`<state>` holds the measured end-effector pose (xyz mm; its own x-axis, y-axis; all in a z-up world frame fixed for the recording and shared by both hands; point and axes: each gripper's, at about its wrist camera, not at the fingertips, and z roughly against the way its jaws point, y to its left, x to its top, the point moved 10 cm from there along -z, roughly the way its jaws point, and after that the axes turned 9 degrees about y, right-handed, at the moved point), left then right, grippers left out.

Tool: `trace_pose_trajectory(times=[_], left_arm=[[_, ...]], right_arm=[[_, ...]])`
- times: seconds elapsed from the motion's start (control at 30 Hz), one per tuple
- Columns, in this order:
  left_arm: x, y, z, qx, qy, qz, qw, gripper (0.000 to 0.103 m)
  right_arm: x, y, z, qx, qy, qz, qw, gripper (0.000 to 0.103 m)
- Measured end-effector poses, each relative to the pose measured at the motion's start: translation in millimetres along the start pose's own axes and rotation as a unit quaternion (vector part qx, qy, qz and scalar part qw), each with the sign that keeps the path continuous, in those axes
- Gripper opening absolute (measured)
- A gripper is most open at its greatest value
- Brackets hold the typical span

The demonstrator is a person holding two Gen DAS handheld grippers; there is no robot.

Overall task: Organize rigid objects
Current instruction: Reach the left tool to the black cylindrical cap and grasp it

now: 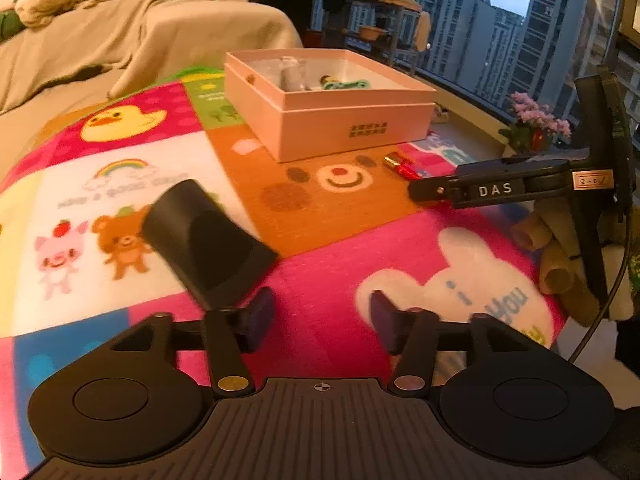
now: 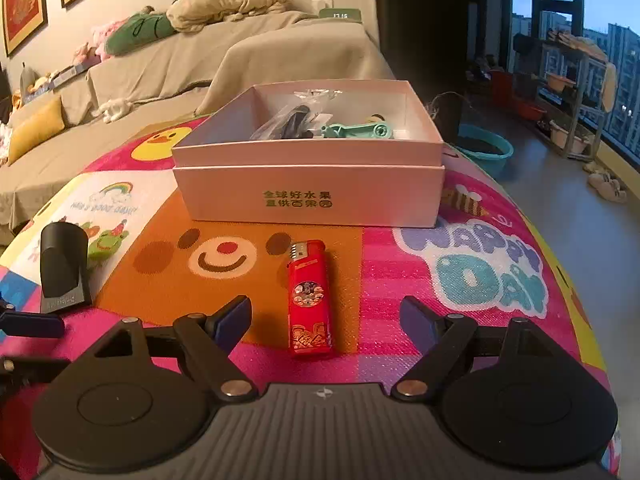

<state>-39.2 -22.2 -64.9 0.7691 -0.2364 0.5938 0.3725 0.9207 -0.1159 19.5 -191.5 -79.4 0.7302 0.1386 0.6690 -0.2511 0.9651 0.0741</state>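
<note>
A red lighter (image 2: 309, 300) lies on the colourful mat just ahead of my open, empty right gripper (image 2: 326, 320), between its fingers' line. It also shows in the left wrist view (image 1: 401, 166). A black wedge-shaped object (image 1: 206, 240) lies on the mat just ahead and left of my open, empty left gripper (image 1: 320, 318); it also shows in the right wrist view (image 2: 64, 268). A pink open box (image 2: 310, 196) stands beyond, holding a teal tool (image 2: 358, 131) and a bagged dark item (image 2: 292, 122). The box also shows in the left wrist view (image 1: 332, 120).
The colourful mat (image 2: 420, 264) covers a table whose edge drops off to the right. A covered sofa (image 2: 160, 68) stands behind. A teal basin (image 2: 484, 148) and a shelf rack (image 2: 568, 80) stand on the floor by the window. The right gripper's body (image 1: 520, 188) reaches in from the right.
</note>
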Motion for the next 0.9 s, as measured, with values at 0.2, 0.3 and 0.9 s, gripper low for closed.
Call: trace_pose_trajectory(times=[0.2,0.3,0.9], left_arm=[[-2.9,-12.1,-4.0,-0.003,0.006,-0.005,1.0000,0.085],[0.7,-0.3,13.0,-0.003,-0.030,0.059,0.9978,0.080],[52.8,44.9,-33.6,0.059,-0.053,0.136,0.9875,0.079]], right_arm=[[-0.5,-1.3,0.4,0.002,-0.001,-0.004,1.000,0.082],[0.0,-1.6,0.5,0.002,-0.002,-0.005,1.000,0.082],[-2.7,-3.0,1.7,0.004,-0.003,-0.015,1.000,0.084]])
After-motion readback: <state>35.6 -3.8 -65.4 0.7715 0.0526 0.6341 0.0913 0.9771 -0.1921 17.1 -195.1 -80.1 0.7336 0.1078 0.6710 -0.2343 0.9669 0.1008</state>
